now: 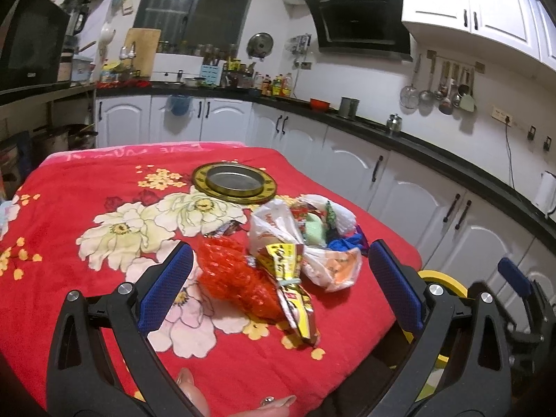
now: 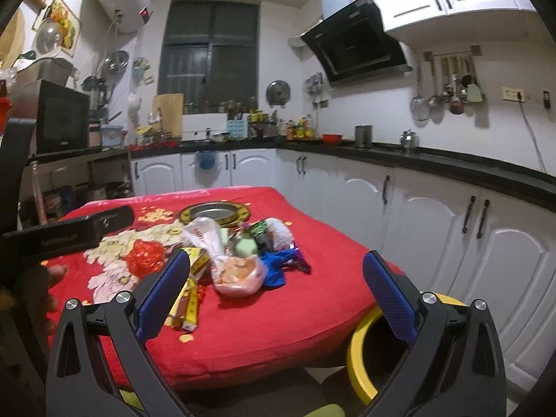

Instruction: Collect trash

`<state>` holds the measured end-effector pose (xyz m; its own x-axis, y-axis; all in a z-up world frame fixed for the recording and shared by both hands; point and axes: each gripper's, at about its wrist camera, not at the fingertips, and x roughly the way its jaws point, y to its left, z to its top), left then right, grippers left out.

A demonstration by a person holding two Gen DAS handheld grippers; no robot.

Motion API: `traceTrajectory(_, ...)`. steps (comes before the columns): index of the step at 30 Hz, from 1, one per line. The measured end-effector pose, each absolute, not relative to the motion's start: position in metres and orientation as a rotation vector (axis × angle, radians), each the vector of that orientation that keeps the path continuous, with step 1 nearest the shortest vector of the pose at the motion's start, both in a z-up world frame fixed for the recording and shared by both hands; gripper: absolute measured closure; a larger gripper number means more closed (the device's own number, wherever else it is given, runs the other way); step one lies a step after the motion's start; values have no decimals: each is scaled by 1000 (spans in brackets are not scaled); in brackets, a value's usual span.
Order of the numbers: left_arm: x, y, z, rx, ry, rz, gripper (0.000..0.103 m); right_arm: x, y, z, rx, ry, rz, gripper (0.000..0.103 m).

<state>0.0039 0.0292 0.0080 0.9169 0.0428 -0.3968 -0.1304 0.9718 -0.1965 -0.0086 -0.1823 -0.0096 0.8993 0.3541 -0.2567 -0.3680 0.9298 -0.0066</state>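
A heap of trash lies on the red flowered cloth: a red mesh bag (image 1: pixel 229 278), a yellow snack wrapper (image 1: pixel 288 285), white plastic bags (image 1: pixel 274 229) and a blue scrap (image 1: pixel 347 243). My left gripper (image 1: pixel 278 285) is open, its blue pads either side of the mesh bag and wrapper, just above them. My right gripper (image 2: pixel 278 292) is open and empty, held above the table's near right edge. In its view I see the mesh bag (image 2: pixel 144 257), the wrapper (image 2: pixel 191 299), an orange-printed bag (image 2: pixel 239 271) and the blue scrap (image 2: pixel 278 267). A yellow bin (image 2: pixel 361 358) stands on the floor at the table's right corner.
A round gold-rimmed metal tray (image 1: pixel 234 183) sits at the far side of the table (image 1: pixel 87 180). White cabinets with a black counter (image 1: pixel 434 156) run along the back and right. The left gripper's body (image 2: pixel 69 232) shows at the left of the right wrist view.
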Motion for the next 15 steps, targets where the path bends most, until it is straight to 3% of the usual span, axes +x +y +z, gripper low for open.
traceTrajectory(15,14,73,13,-271,401,185,10,10,-124,-19,-129,326,568,6)
